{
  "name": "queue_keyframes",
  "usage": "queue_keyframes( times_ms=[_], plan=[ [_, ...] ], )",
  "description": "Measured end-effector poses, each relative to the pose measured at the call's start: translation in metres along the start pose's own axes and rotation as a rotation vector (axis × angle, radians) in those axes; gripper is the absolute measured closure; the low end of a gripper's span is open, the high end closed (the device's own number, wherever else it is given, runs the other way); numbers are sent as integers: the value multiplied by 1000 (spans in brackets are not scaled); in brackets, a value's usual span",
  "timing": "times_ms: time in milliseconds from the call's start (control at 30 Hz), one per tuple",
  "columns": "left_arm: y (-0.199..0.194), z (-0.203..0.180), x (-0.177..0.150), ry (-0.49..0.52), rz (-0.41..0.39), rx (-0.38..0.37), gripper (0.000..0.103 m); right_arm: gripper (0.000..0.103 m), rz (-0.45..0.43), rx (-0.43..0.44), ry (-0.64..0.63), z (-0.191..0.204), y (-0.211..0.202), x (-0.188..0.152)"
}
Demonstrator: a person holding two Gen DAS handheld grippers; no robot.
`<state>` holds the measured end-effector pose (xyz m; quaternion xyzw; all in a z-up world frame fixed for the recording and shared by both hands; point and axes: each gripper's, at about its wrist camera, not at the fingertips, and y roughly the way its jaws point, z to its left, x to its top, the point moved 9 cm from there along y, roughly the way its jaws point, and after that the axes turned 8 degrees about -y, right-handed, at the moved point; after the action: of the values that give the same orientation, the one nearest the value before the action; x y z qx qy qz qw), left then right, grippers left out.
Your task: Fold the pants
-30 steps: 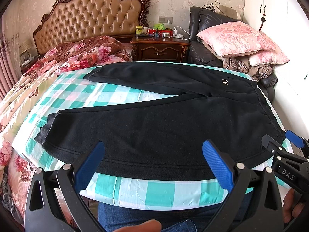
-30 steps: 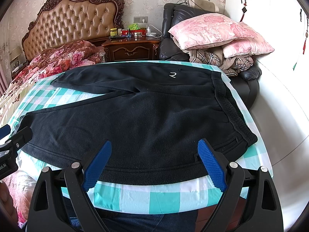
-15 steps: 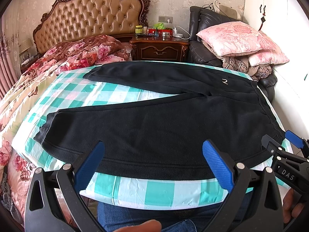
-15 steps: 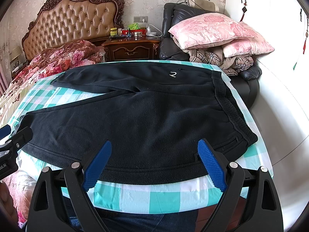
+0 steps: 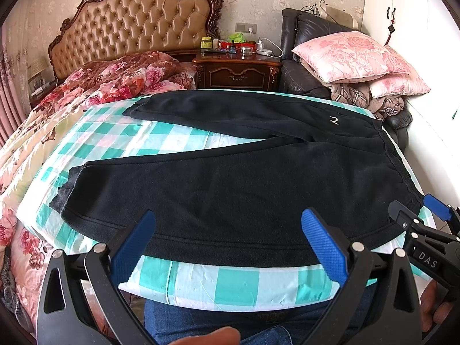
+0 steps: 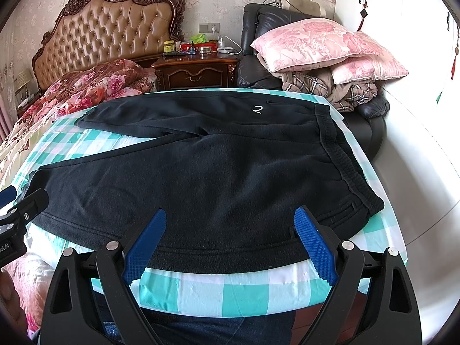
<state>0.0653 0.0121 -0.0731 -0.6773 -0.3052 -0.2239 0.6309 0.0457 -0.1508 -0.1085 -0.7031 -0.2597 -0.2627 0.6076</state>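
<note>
Pants (image 5: 230,184) are lying flat on the checked sheet (image 5: 201,281), legs spreading toward the headboard side. I am holding my left gripper (image 5: 228,241) and right gripper (image 6: 230,238) spread wide, hovering at the near hem, gripping nothing.

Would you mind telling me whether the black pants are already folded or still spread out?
Spread out, not folded: the black pants lie flat on the checked sheet, both legs apart in a V, waistband at the right.
</note>
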Motion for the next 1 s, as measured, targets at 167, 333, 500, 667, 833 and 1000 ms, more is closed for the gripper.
queue_keyframes(
  times_ms=[167, 333, 500, 667, 833, 1000],
  plan=[
    [0, 0, 0, 0, 0, 0, 1, 15, 0, 0, 0, 0, 0, 0],
    [1, 1, 0, -1, 1, -1, 1, 15, 1, 0, 0, -1, 0, 1],
    [1, 1, 0, -1, 1, -1, 1, 15, 2, 0, 1, 0, 0, 1],
    [3, 1, -2, -8, 5, -13, 1, 15, 6, 14, 5, 0, 2, 2],
    [10, -3, -10, -43, -4, -93, 1, 15, 36, 114, 102, -26, 17, -2],
    [22, -3, -9, -58, 7, -155, 1, 15, 61, -6, 117, -104, 57, 31]
  ],
)
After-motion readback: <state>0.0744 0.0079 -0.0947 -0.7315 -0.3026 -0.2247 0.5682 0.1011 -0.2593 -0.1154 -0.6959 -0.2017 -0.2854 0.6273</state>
